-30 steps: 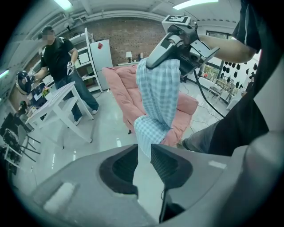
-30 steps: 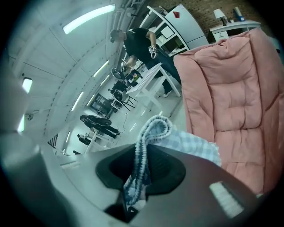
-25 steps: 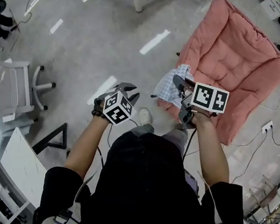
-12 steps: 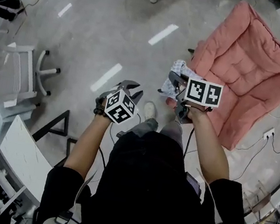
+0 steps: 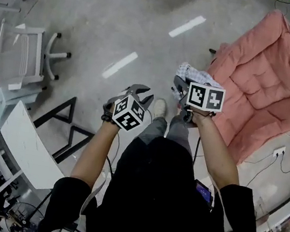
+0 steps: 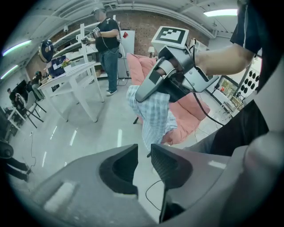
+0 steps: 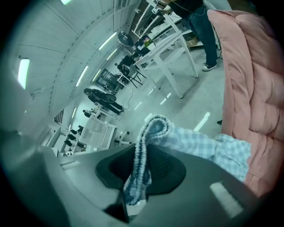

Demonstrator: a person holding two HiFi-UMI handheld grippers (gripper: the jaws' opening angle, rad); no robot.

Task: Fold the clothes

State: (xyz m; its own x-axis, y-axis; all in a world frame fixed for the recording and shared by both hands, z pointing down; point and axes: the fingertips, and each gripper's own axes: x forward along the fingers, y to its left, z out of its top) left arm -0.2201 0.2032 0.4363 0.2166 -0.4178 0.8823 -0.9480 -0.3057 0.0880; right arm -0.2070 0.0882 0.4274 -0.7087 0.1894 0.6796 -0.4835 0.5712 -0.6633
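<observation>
1. Two grippers are in my hands; my right gripper point(image 7: 141, 164) is clamped on a rolled edge of the blue checked garment point(image 7: 199, 144).
2. That garment hangs from it, near the pink cushion point(image 5: 271, 78).
3. My left gripper point(image 6: 143, 159) holds nothing, its jaws slightly apart, close to the garment.

Both forearms reach forward. The right gripper point(image 5: 180, 86) clamps a checked cloth point(image 5: 192, 72); left of the cloth, the left gripper point(image 5: 139, 91) stands slightly parted, empty.
</observation>
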